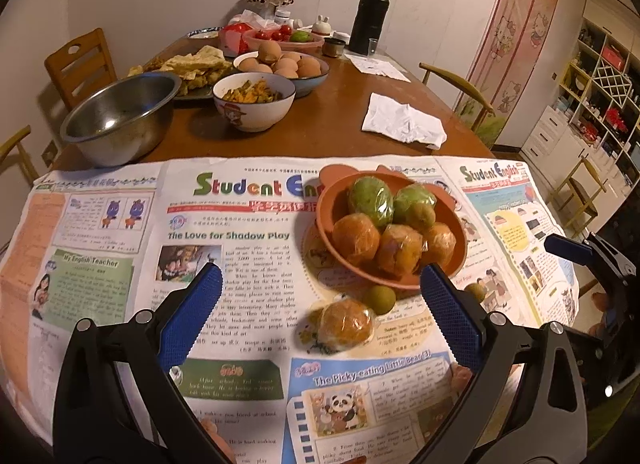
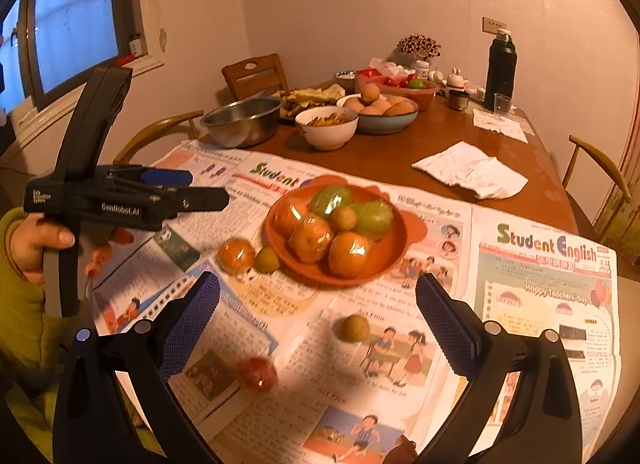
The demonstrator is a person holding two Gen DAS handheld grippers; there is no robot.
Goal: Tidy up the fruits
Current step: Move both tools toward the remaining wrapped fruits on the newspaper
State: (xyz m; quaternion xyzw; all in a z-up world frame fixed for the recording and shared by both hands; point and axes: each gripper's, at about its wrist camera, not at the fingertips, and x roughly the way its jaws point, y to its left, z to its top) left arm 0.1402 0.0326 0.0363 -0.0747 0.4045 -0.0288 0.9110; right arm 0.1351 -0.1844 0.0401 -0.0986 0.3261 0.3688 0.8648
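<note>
Meanwhile, both tongs hang spread and empty over the newspaper.

Left gripper (image 1: pixel 320 300) frames a wrapped orange (image 1: pixel 346 326) just outside the orange bowl (image 1: pixel 326 220), probably next to go in; right gripper (image 2: pixel 318 316) faces a small green fruit (image 2: pixel 355 328) nearer the table's front edge.

We're in a home dining room: wooden table (image 1: pixel 320 124) crowded with a bowl of eggs (image 1: pixel 284 64), flatbread (leftovers, seemingly) (image 1: pixel 196 64), a thermos (image 1: pixel 370 16), chairs (image 1: pixel 80 64) around, Hello Kitty door curtain (image 1: pixel 516 32).
</note>
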